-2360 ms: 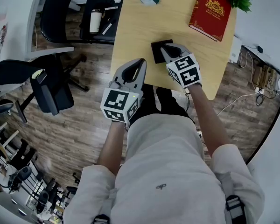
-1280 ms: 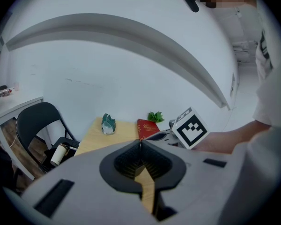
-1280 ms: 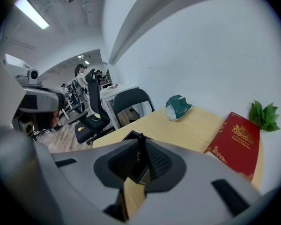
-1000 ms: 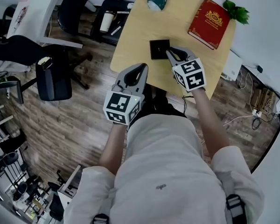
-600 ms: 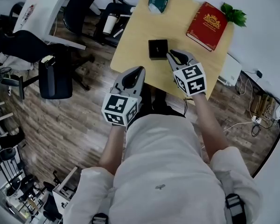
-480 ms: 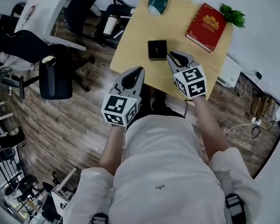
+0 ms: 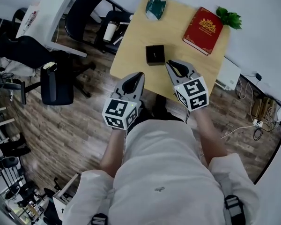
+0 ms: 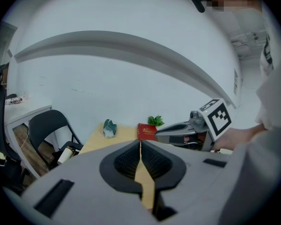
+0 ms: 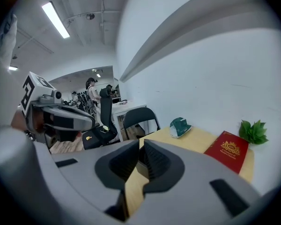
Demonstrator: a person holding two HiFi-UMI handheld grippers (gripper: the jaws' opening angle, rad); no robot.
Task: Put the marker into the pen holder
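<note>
Two sets of jaws, both drawn together on nothing, frame a desk scene seen from above. At left, the left hand-held gripper [image 7: 138, 75] points over the near edge of the light wooden surface [image 7: 131, 46]. The small black square pen holder [image 7: 155, 54] lies ahead of it and off to its right. That pen holder stands upright near the middle of the surface, with its mouth facing up. To its right, the right hand-held gripper [image 7: 168, 64] is the nearer of the two. Its tips are just beside the holder's near right corner but apart from it. The marker shows in no view, neither on the surface nor in either gripper, and whether it sits down inside the dark holder cannot be told. By this layout, a marker would have to enter along the holder's vertical axis, and the right side has the shorter reach. Far right, a red hardcover book [image 7: 205, 23] lies flat.
</note>
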